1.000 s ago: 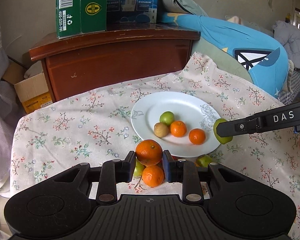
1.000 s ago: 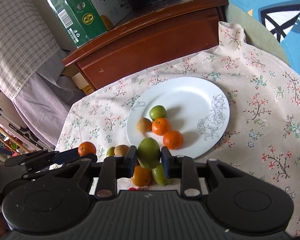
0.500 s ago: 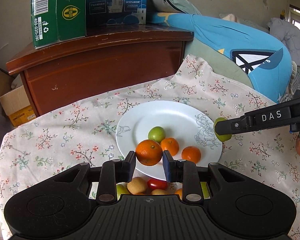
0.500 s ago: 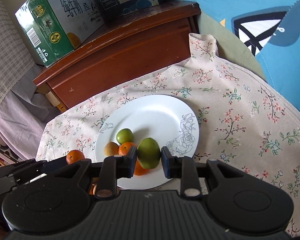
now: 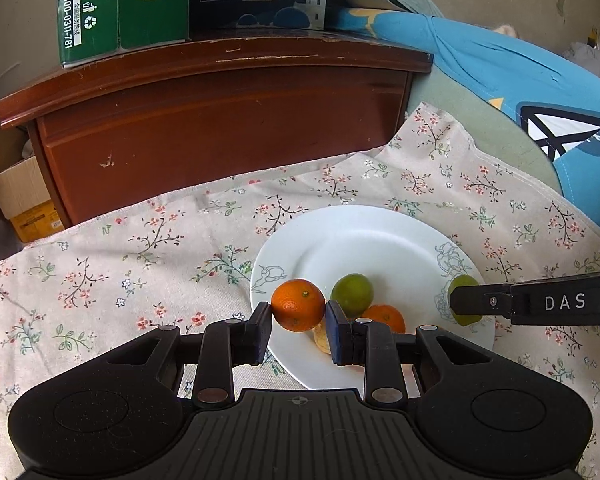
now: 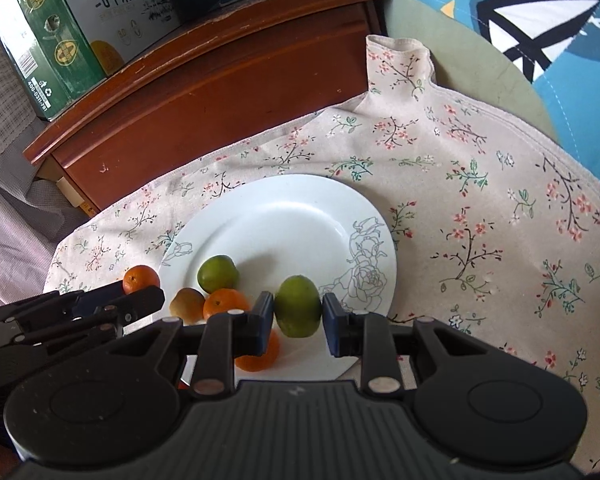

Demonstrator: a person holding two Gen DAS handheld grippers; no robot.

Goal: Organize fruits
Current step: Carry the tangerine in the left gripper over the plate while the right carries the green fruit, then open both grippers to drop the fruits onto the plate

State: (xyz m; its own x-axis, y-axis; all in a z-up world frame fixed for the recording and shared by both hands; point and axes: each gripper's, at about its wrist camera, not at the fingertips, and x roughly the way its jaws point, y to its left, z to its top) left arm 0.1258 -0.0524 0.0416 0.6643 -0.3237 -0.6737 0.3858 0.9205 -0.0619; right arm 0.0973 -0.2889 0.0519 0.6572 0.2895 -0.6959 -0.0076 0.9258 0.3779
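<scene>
1. Left tool: we've got it pinched tight on an orange mandarin, pads pressing both sides, fruit held over the near-left rim of the white plate.
2. Right tool: clamped on a green fruit, held above the plate's near edge, by the rose print.
3. On the plate we see a green lime, a brown kiwi & two more mandarins, one partly hidden behind the right tool.
4. Plate sits on the floral cloth over the worktop.
5. Vs a sec ago: both tools have come fwd from the loose fruit pile to over the plate; grips unchanged.
</scene>
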